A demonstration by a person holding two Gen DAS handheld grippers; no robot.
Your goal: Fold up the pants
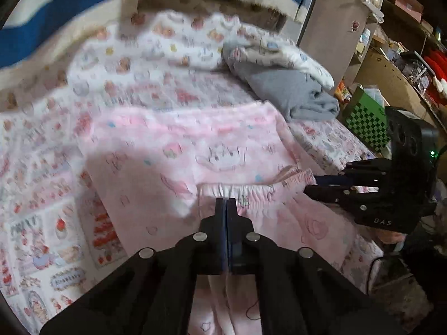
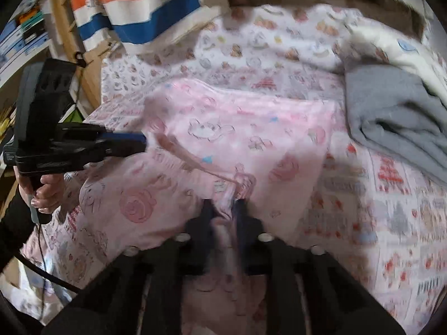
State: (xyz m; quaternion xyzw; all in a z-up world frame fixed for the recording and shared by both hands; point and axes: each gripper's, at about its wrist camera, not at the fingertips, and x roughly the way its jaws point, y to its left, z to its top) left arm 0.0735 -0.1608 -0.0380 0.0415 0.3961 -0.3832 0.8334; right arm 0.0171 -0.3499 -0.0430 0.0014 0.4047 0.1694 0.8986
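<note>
Pink printed pants (image 1: 195, 145) lie spread on a bed, and their elastic waistband (image 1: 245, 191) is nearest to me. My left gripper (image 1: 226, 202) is shut on the waistband, with pink cloth hanging beneath the fingers. In the right wrist view the pants (image 2: 251, 128) are blurred. There my right gripper (image 2: 223, 203) is shut on a fold of their pink cloth. The right gripper (image 1: 311, 187) also shows at the waistband's right end. The left gripper (image 2: 144, 142) meets the pants' raised left edge, and a hand (image 2: 46, 192) holds its handle.
A patterned bed sheet (image 1: 50, 173) covers the bed. Folded grey cloth (image 1: 301, 95) (image 2: 396, 117) lies at the far right of the bed, with a white printed cloth (image 1: 282, 50) on it. A blue-striped textile (image 2: 134, 8) hangs behind. Cluttered shelves (image 1: 396, 44) and a green checked box (image 1: 366, 122) stand to the right.
</note>
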